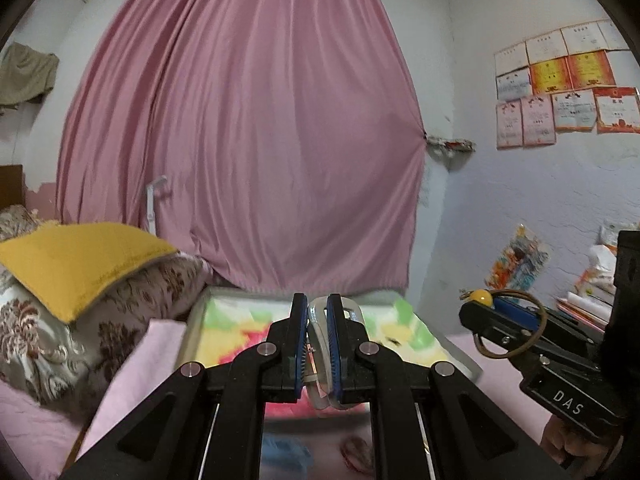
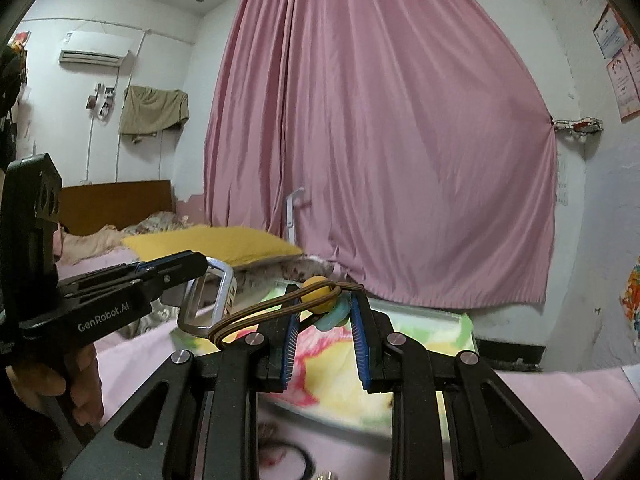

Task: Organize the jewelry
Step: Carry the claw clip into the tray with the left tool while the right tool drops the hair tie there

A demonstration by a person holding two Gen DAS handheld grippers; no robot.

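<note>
While both pieces are lifted above the tray [image 1: 460, 354] with the bright print, I judge the sorting only half done: neither is put away, and more small items lie blurred on the pink bed cover [image 2: 560, 392] below. My left tongs [image 1: 318, 312] are clenched on a silver clasp-like piece [image 1: 318, 308]. My right tongs [image 2: 326, 300], narrowly parted, pinch a hair tie [image 2: 256, 314] at its yellow bead [image 2: 318, 294]. Behind hangs the pink curtain [image 1: 248, 140].
</note>
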